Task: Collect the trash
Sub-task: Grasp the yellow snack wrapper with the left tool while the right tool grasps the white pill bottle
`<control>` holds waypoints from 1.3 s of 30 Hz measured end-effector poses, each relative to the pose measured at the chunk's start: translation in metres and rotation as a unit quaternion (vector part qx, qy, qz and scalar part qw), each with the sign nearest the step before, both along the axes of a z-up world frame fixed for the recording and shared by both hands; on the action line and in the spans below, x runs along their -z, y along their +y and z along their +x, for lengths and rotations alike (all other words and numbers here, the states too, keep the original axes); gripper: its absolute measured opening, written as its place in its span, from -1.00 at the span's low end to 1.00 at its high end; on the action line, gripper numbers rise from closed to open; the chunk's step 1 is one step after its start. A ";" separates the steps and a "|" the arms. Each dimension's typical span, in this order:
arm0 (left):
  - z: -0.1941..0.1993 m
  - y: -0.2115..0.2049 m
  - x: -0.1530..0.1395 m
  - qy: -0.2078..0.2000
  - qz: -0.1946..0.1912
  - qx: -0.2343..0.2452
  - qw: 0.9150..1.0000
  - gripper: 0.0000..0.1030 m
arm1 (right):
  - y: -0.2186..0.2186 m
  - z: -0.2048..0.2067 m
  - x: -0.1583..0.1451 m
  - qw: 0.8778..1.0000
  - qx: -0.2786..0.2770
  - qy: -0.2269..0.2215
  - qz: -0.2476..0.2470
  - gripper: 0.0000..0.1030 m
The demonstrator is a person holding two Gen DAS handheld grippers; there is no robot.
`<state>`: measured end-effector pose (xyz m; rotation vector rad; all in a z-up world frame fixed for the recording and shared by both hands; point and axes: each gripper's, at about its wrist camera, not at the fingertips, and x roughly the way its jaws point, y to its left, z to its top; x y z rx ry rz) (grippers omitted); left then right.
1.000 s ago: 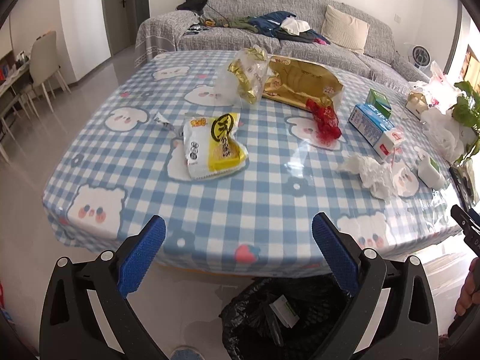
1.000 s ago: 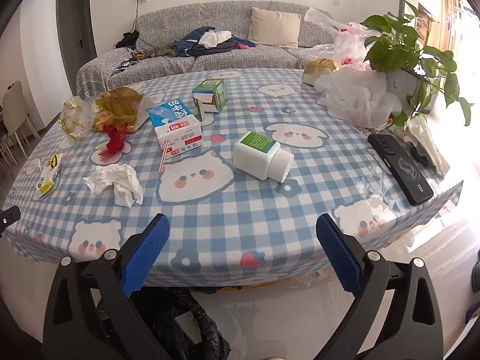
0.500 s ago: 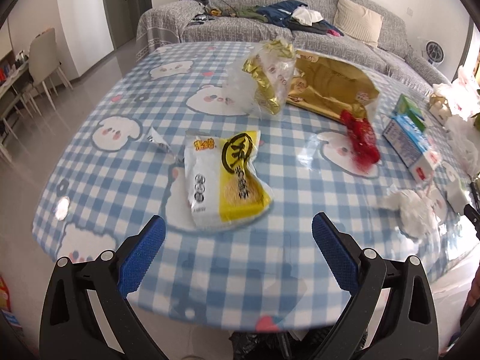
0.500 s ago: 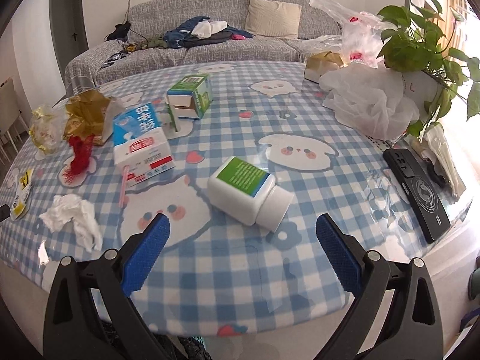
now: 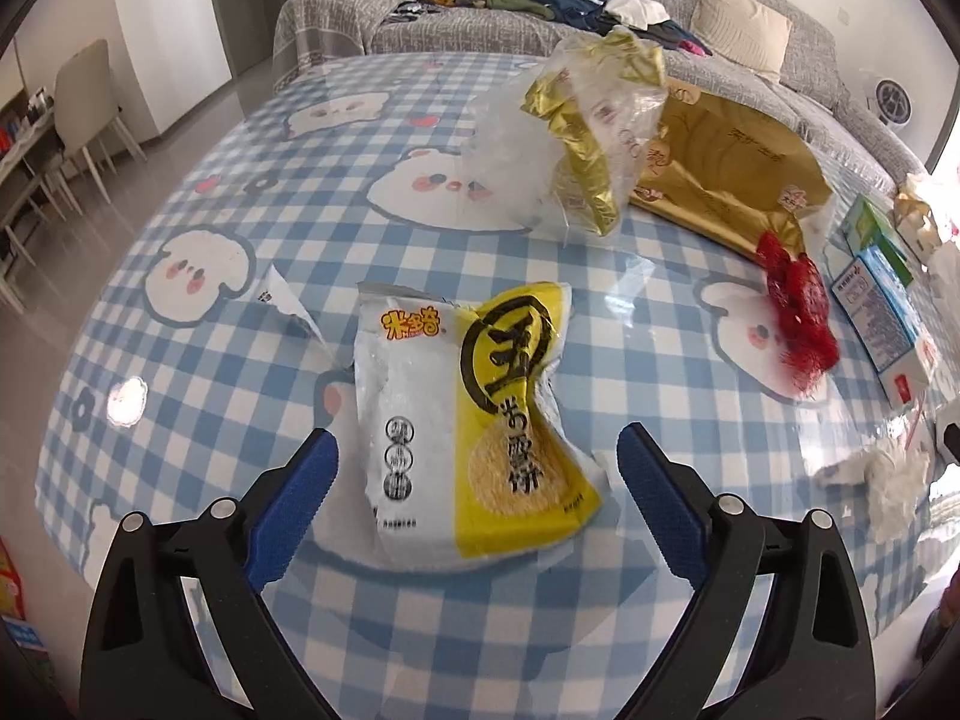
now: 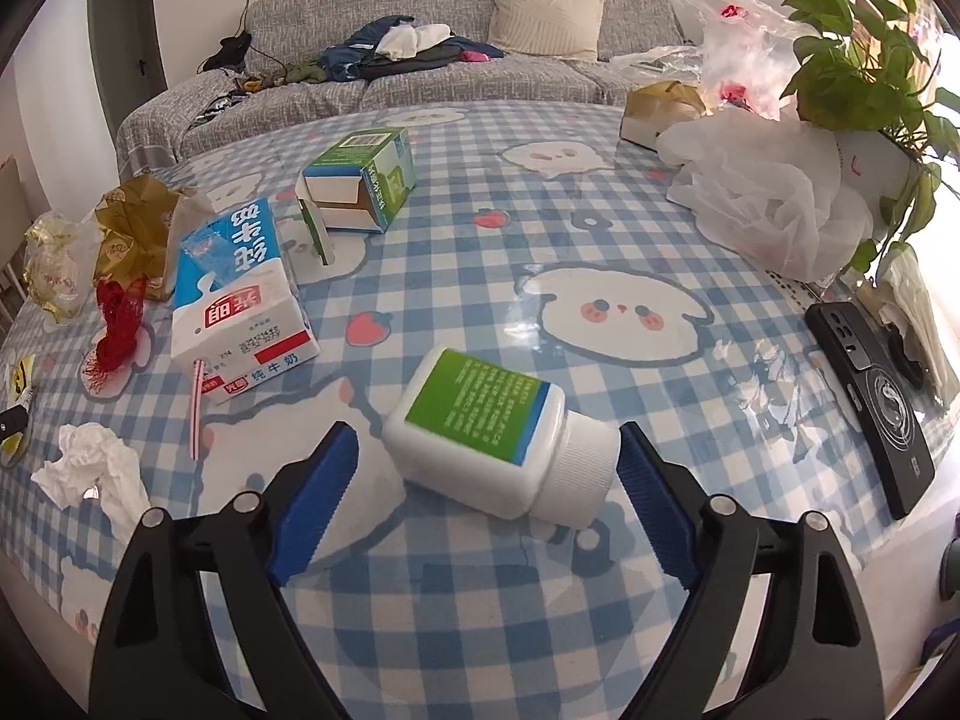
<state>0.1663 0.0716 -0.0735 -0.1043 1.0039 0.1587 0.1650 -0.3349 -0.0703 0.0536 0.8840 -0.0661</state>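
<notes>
The surface [image 5: 180, 420] wears a blue-and-white check cloth printed with white bears and small red strawberries. At the centre of the left view lies a white and yellow snack packet [image 5: 468, 420] with black characters, with a gold bag [image 5: 726, 180] and red netting [image 5: 798, 312] to the upper right. In the right view a white bottle [image 6: 498, 438] carries a green label, the milk carton [image 6: 240, 300] at left is blue, white and red, a phone [image 6: 870, 408] at right is black, and the sofa [image 6: 420, 84] at the top is grey.

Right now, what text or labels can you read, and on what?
"米多奇" in orange, top left of the white and yellow snack packet
"王" in a black ring, on the same packet
"纯牛奶" at the near edge of the blue and white milk carton
White bottle, green label: too small to read
Green box: too small to read
</notes>
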 end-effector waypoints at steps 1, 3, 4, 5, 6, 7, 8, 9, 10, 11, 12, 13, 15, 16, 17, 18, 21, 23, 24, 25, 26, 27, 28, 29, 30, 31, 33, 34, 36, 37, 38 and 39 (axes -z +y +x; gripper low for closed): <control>0.002 0.000 0.001 0.001 0.001 -0.002 1.000 0.73 | 0.001 0.002 0.001 1.000 0.000 0.001 -0.001 0.52; 0.006 0.003 0.003 0.002 0.003 -0.005 1.000 0.67 | 0.001 0.005 0.003 1.000 -0.002 0.003 -0.002 0.44; 0.008 0.004 0.004 0.004 0.003 -0.006 1.000 0.62 | 0.001 0.006 0.004 1.000 -0.002 0.005 -0.002 0.40; 0.011 0.004 0.005 0.006 0.003 -0.008 1.000 0.59 | 0.001 0.008 0.006 1.000 -0.004 0.007 -0.001 0.31; 0.012 0.004 0.005 0.005 0.005 -0.009 1.000 0.57 | 0.001 0.009 0.007 1.000 -0.006 0.010 0.002 0.26; 0.014 0.004 0.004 0.005 0.008 -0.009 1.000 0.53 | 0.000 0.010 0.007 1.000 -0.006 0.010 0.004 0.26; 0.016 0.003 0.004 0.006 0.011 -0.009 1.000 0.49 | 0.000 0.010 0.007 1.000 -0.006 0.009 0.004 0.26; 0.016 0.003 0.004 0.005 0.012 -0.010 1.000 0.46 | 0.000 0.011 0.007 1.000 -0.005 0.009 0.004 0.25; 0.019 0.003 0.003 0.004 0.013 -0.011 1.000 0.39 | 0.000 0.011 0.008 1.000 -0.005 0.008 0.005 0.25; 0.021 0.002 0.002 0.003 0.012 -0.010 1.000 0.30 | -0.001 0.012 0.008 1.000 -0.004 0.008 0.006 0.25; 0.022 0.002 0.002 0.003 0.013 -0.011 1.000 0.23 | -0.001 0.012 0.008 1.000 -0.004 0.007 0.006 0.25; 0.024 0.000 0.001 0.003 0.013 -0.010 1.000 0.12 | -0.001 0.012 0.008 1.000 -0.002 0.007 0.006 0.25; 0.024 -0.002 0.000 0.005 0.014 -0.009 1.000 0.04 | -0.002 0.013 0.008 1.000 -0.001 0.006 0.007 0.25; 0.025 -0.004 -0.001 0.005 0.017 -0.004 1.000 -0.05 | -0.002 0.013 0.008 1.000 0.000 0.006 0.007 0.25; 0.024 -0.006 -0.001 0.005 0.016 -0.002 1.000 -0.14 | -0.002 0.013 0.008 1.000 0.001 0.006 0.006 0.25; 0.022 -0.007 -0.001 0.005 0.016 -0.001 1.000 -0.16 | -0.002 0.012 0.008 1.000 0.002 0.005 0.007 0.25; 0.019 -0.008 -0.003 -0.002 0.010 -0.001 1.000 -0.29 | -0.004 0.012 0.007 1.000 0.005 0.005 0.007 0.25; 0.016 -0.007 -0.004 -0.005 0.007 0.001 1.000 -0.35 | -0.005 0.012 0.007 1.000 0.007 0.004 0.008 0.25; 0.014 -0.008 -0.004 -0.006 0.005 0.002 1.000 -0.35 | -0.006 0.012 0.006 1.000 0.007 0.004 0.009 0.25; 0.013 -0.007 -0.005 -0.008 0.004 0.002 1.000 -0.37 | -0.006 0.011 0.006 1.000 0.007 0.003 0.009 0.25; 0.012 -0.007 -0.005 -0.008 0.003 0.002 1.000 -0.38 | -0.006 0.010 0.005 1.000 0.007 0.002 0.008 0.25; 0.011 -0.006 -0.006 -0.008 0.002 0.002 1.000 -0.38 | -0.005 0.009 0.004 1.000 0.006 0.001 0.008 0.25; 0.010 -0.006 -0.006 -0.009 0.001 0.002 1.000 -0.38 | -0.005 0.008 0.004 1.000 0.006 0.000 0.008 0.25; 0.008 -0.007 -0.007 -0.010 0.001 0.003 1.000 -0.38 | -0.005 0.008 0.003 1.000 0.006 0.000 0.008 0.25; 0.007 -0.008 -0.007 -0.011 0.001 0.005 1.000 -0.38 | -0.004 0.007 0.003 1.000 0.006 0.000 0.009 0.25; 0.005 -0.010 -0.008 -0.011 0.001 0.006 1.000 -0.38 | -0.004 0.006 0.002 1.000 0.006 0.000 0.010 0.25; 0.001 -0.011 -0.011 -0.014 0.001 0.008 1.000 -0.38 | -0.004 0.004 0.001 1.000 0.005 -0.002 0.010 0.25; -0.001 -0.012 -0.012 -0.015 0.001 0.009 1.000 -0.38 | -0.003 0.004 0.000 1.000 0.004 -0.003 0.010 0.25; -0.005 -0.014 -0.015 -0.017 0.000 0.009 1.000 -0.38 | -0.002 0.001 -0.001 1.000 0.004 -0.004 0.010 0.25; -0.007 -0.015 -0.017 -0.018 -0.001 0.011 1.000 -0.39 | -0.001 0.000 -0.002 1.000 0.003 -0.004 0.011 0.25; -0.009 -0.016 -0.018 -0.019 -0.002 0.011 1.000 -0.39 | -0.001 -0.001 -0.002 1.000 0.002 -0.004 0.010 0.25; -0.011 -0.018 -0.019 -0.019 -0.002 0.012 1.000 -0.38 | 0.000 -0.002 -0.003 1.000 0.001 -0.004 0.011 0.25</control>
